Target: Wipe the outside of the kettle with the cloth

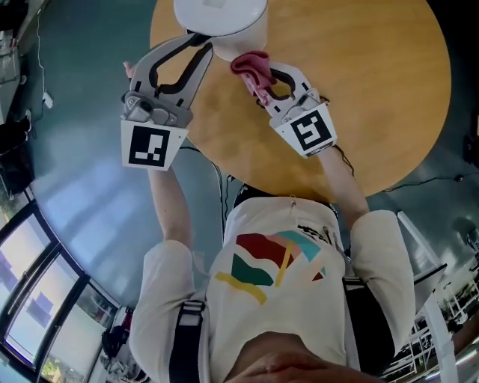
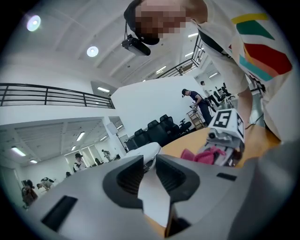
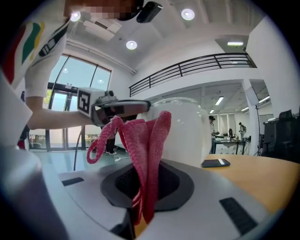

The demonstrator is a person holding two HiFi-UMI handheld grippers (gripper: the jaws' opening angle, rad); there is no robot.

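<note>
The white kettle [image 1: 221, 19] stands on the round wooden surface [image 1: 374, 90], just beyond both grippers. The left gripper [image 1: 200, 43] reaches to its near left side. Its jaws stand narrow, pinched on a slim white part of the kettle that looks like the handle, so this hand seems to be steadying it. The right gripper [image 1: 263, 78] has its jaws clamped on the lower part of a folded pink cloth [image 1: 251, 66], whose loose folds stick up past the jaw tips. In the right gripper view the cloth hangs just in front of the kettle's white wall, but I cannot tell whether it touches. A dark phone [image 3: 215, 163] lies on the surface to the right of the kettle, apart from it.

The step in hand appears to be bringing the cloth onto the kettle's side for a wiping stroke. The next move calls for pressing the free folds flat against the wall and sweeping along its curve. The left jaws must hold firm so the kettle neither turns nor slides. The cloth is floppy, so the right gripper must come in close without its jaw tips scraping the wall.
</note>
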